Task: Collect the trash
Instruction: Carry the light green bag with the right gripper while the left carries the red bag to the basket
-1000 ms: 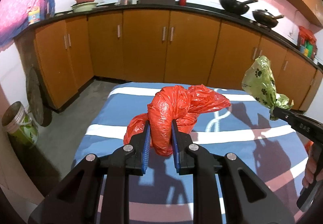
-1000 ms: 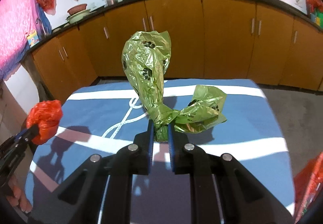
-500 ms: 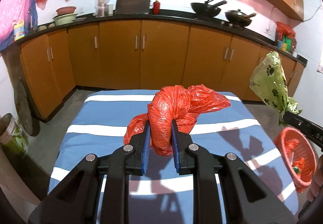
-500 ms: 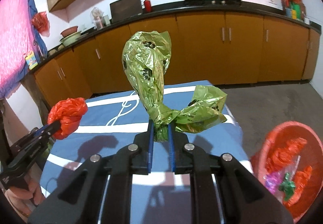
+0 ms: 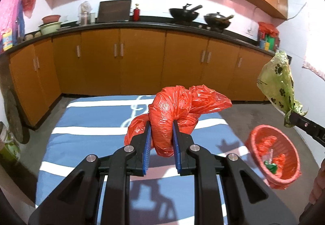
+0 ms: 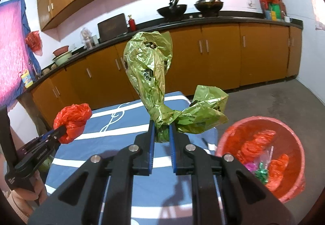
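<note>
My left gripper (image 5: 161,123) is shut on a crumpled red plastic bag (image 5: 174,111) and holds it in the air above the blue striped table (image 5: 85,135). My right gripper (image 6: 161,125) is shut on a green plastic bag with paw prints (image 6: 150,66), held up near the table's right edge. A red trash basket (image 6: 284,194) with red and coloured wrappers inside stands on the floor to the right, below and right of the green bag. The basket (image 5: 251,143) and green bag (image 5: 278,81) also show in the left wrist view; the red bag (image 6: 73,119) shows in the right wrist view.
Orange kitchen cabinets (image 5: 142,62) under a black counter run along the back wall, with woks (image 5: 183,14) on the stove. Bare grey floor (image 6: 274,99) lies to the right of the table. A jar (image 5: 6,143) stands on the floor at far left.
Both grippers have swung to the right with their bags still held. The red basket has come into view and now sits close beside the right gripper.
</note>
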Demonstrator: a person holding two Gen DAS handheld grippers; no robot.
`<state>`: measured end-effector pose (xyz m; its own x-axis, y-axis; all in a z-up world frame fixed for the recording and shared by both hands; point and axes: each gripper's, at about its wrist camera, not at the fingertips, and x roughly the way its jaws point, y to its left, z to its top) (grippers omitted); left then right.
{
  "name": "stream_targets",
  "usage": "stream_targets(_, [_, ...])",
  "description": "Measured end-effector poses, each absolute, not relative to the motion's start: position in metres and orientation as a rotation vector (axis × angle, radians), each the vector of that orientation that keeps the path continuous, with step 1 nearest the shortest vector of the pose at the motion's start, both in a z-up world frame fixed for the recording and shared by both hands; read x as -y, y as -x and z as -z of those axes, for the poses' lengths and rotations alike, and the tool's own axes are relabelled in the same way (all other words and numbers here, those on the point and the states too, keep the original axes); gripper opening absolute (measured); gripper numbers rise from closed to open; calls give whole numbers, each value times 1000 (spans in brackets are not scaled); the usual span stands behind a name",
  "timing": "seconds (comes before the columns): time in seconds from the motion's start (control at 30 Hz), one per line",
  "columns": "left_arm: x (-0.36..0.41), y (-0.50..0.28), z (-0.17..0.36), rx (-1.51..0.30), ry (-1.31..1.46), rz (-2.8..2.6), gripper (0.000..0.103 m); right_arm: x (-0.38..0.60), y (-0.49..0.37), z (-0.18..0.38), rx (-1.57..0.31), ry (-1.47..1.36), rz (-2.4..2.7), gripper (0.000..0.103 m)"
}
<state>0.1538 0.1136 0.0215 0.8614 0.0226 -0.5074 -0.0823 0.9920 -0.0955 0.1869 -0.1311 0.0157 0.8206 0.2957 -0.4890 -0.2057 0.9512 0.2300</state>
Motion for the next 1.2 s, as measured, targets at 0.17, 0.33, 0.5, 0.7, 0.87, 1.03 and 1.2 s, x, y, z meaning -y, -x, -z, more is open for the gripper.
stream_targets(0.17, [-78,-153,-22,-534,106,19,20,165,-170,-19,-527,-172,-203,14])
stream_targets(0.33, [-46,-153,-20,-541,102,79,20,200,-156,-19,-514,-193,-137,14])
stream_targets(0.5, [-14,-156,-18,-549,84,135,20,231,-147,-15,-510,-214,-78,14])
stream_targets(0.7, [19,-160,-17,-553,57,201,20,265,-141,-4,-520,-237,-18,14])
stream_targets(0.87, [45,-165,-14,-559,39,251,20,285,-143,5,-534,-251,18,14])
stream_targets(1.03, [71,-174,-7,-577,24,293,20,302,-147,16,-548,-273,47,15])
stream_targets(1.2, [89,-183,2,-595,19,325,20,314,-155,29,-569,-297,65,15])
